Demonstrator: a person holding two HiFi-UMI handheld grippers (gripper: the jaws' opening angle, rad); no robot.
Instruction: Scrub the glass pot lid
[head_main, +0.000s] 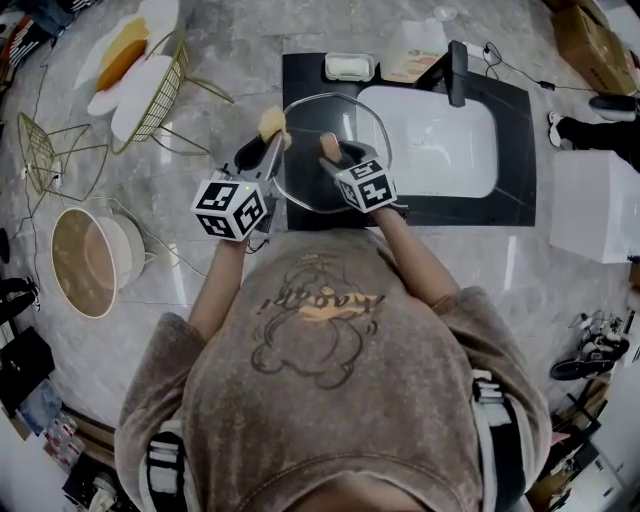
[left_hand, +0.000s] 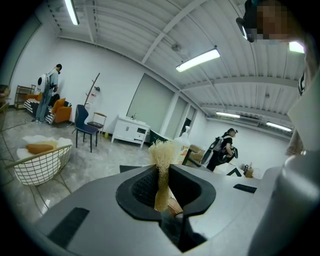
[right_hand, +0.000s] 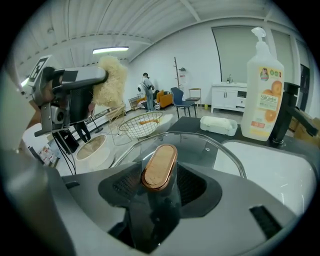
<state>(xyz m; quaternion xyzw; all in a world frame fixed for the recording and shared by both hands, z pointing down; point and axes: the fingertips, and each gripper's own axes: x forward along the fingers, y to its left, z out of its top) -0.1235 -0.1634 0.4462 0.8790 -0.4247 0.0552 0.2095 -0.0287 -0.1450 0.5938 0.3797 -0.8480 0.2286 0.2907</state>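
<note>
The glass pot lid (head_main: 352, 125), round with a metal rim, hangs tilted over the dark counter beside the sink. My right gripper (head_main: 334, 152) is shut on its copper-topped knob (right_hand: 159, 166), and the glass (right_hand: 205, 145) spreads ahead of the jaws in the right gripper view. My left gripper (head_main: 267, 141) is shut on a pale yellow fibrous scrubber (head_main: 272, 122), which it holds just left of the lid's rim. In the left gripper view the scrubber (left_hand: 161, 155) sticks up between the jaws. The right gripper view shows the scrubber (right_hand: 114, 80) raised at the upper left, apart from the glass.
A white sink (head_main: 430, 140) with a black faucet (head_main: 456, 72) lies right of the lid. A soap dish (head_main: 349, 67) and a dish-soap bottle (right_hand: 262, 100) stand at the counter's back. A wire basket (head_main: 160, 85) and a round basin (head_main: 88, 260) sit at the left.
</note>
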